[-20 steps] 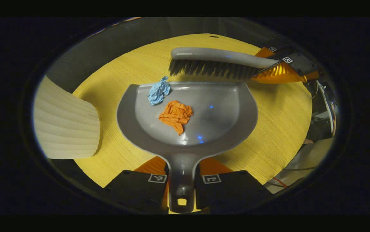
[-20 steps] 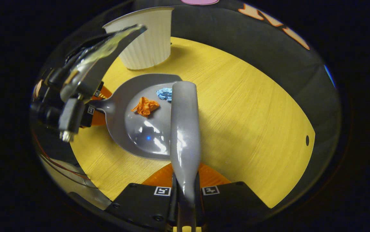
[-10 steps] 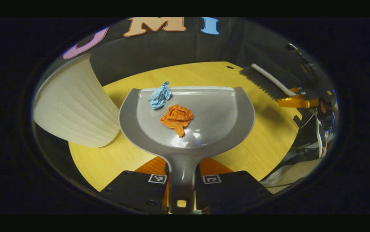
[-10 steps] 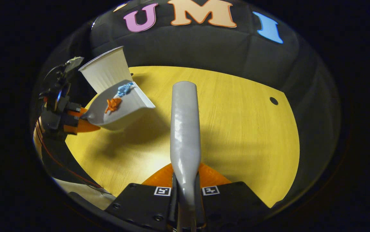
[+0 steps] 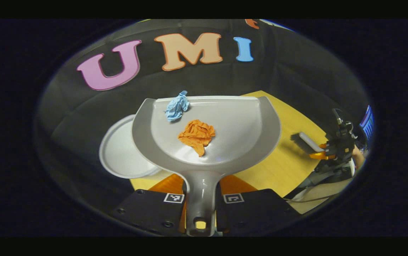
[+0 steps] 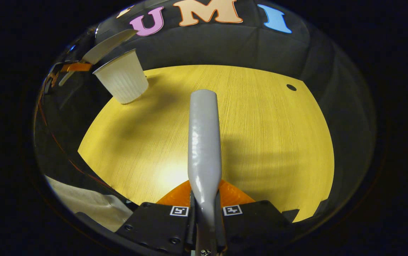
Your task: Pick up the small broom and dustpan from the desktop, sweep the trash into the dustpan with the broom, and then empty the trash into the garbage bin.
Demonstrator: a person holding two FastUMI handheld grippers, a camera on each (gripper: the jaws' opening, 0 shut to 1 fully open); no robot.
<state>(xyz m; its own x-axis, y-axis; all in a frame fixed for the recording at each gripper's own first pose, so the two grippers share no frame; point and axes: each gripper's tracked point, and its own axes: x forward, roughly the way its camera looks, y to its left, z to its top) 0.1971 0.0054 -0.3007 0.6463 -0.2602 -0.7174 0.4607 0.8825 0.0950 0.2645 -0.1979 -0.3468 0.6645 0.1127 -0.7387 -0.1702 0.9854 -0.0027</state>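
My left gripper (image 5: 201, 190) is shut on the handle of the grey dustpan (image 5: 239, 128), which is held level in the air. A blue paper wad (image 5: 176, 109) lies near its front lip and an orange wad (image 5: 197, 135) in its middle. The white garbage bin (image 5: 117, 153) shows its open top below the pan's left side. In the right gripper view the dustpan (image 6: 108, 46) hangs edge-on just above the bin (image 6: 122, 80). My right gripper (image 6: 205, 201) is shut on the handle of the grey broom (image 6: 204, 142), held over the yellow table (image 6: 268, 124). The broom (image 5: 305, 141) shows far right.
The bin stands at the table's far left corner, close to the black cloth wall. A small dark hole (image 6: 291, 87) marks the table's far right. The table edge (image 5: 289, 170) runs below the dustpan. Pale cloth (image 6: 83, 206) lies past the table's near left edge.
The left gripper has lifted the dustpan with both wads off the table and carried it over the bin. The broom has drawn back to the right, away from the pan.
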